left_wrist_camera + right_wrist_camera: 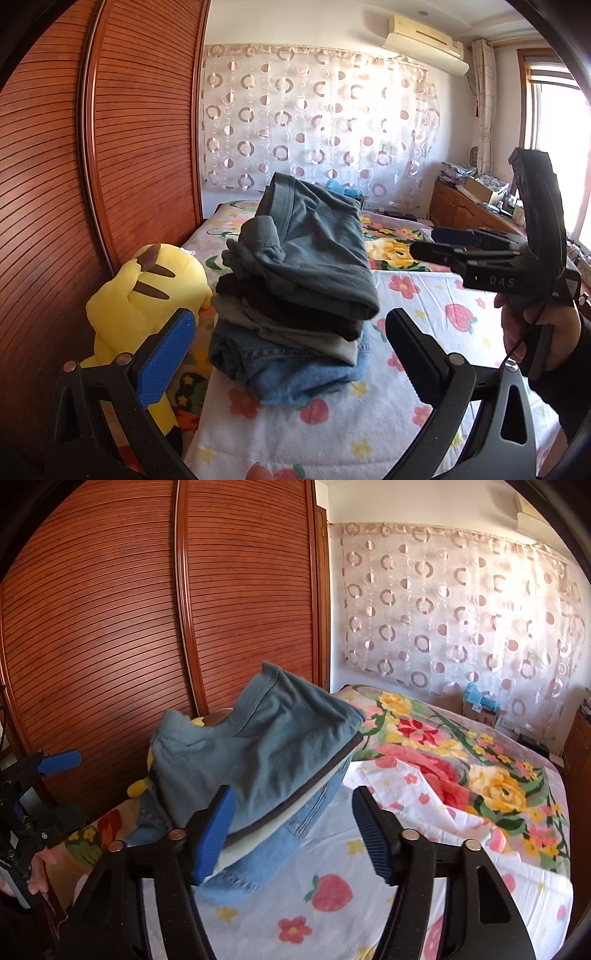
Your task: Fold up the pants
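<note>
On the flowered bed [424, 295] beside the wardrobe [140, 147], a stack of folded pants [295, 295] sits near a yellow plush [147, 295]. The left hand-held gripper [291, 332] and the right hand-held gripper [291, 834] both gape wide, holding nothing.

We note the stack of folded pants [291, 291] occupying the bed [424, 369] toward its wardrobe-side edge. A yellow plush toy [147, 295] lies just beside the stack on that side, against the wardrobe doors [140, 129]; passage between stack and wardrobe is blocked there. On the opposite side of the stack we see bare strawberry-print sheet [369, 904], open for approach. The right gripper [436, 243] hangs above that open stretch, jaws close together. Beyond the stack, the floral blanket [461, 760] lies low and unobstructed toward the curtain [461, 609].
</note>
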